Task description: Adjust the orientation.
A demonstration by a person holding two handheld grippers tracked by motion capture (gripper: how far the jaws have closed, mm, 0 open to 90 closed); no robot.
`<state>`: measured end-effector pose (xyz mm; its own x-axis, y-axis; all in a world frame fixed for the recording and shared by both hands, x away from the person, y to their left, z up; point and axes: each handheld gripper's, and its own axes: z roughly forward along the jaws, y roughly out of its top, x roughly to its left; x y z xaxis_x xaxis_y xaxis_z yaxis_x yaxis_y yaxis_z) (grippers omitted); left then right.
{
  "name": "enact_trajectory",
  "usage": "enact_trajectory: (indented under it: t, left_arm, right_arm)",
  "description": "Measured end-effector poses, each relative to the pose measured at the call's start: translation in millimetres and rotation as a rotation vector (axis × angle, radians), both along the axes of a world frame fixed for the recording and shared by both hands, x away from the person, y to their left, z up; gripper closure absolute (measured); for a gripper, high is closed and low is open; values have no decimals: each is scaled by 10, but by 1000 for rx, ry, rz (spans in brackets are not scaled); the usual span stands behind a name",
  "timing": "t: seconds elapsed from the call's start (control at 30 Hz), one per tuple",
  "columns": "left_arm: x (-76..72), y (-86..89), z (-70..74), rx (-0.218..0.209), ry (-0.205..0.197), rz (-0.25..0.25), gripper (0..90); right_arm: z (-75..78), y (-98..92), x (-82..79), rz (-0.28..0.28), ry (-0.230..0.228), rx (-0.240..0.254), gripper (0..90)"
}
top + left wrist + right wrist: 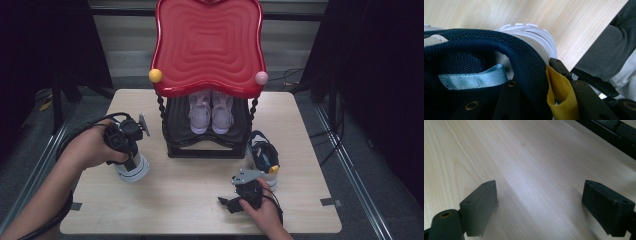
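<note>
a red-topped rack (207, 45) stands at the back of the table (190, 200), a pale pair of shoes (211, 112) inside. the left gripper (131, 150) is clamped on a navy shoe's (499, 47) heel collar at table-left; the right gripper's (539, 202) jaws stand apart above bare wood.

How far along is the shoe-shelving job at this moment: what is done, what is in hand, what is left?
Done: a pale pink pair already sits on the black rack under the red top. In hand: the left tongs are clamped on the heel collar of a navy shoe, beside its yellow loop. Left: that shoe looks bound for the rack, and its mate lies on the table near the open right tongs.
</note>
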<state>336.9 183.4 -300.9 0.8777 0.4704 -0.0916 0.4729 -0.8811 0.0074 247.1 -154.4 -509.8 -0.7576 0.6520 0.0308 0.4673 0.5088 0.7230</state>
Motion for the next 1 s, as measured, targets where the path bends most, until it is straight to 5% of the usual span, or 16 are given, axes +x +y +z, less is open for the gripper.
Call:
enact_trajectory:
  t: [0.33,0.73,1.0]
  left_arm:
    - [-54,-10,445,0,-18,-26,724]
    - [-154,-110,1177,-4,-114,-90,724]
    - [-203,-204,1501,-9,-153,-129,723]
  right_arm:
    - [0,0,0,0,0,0,127]
    - [-1,0,-1,1,2,-2,127]
    - [-3,1,-1,0,1,0,127]
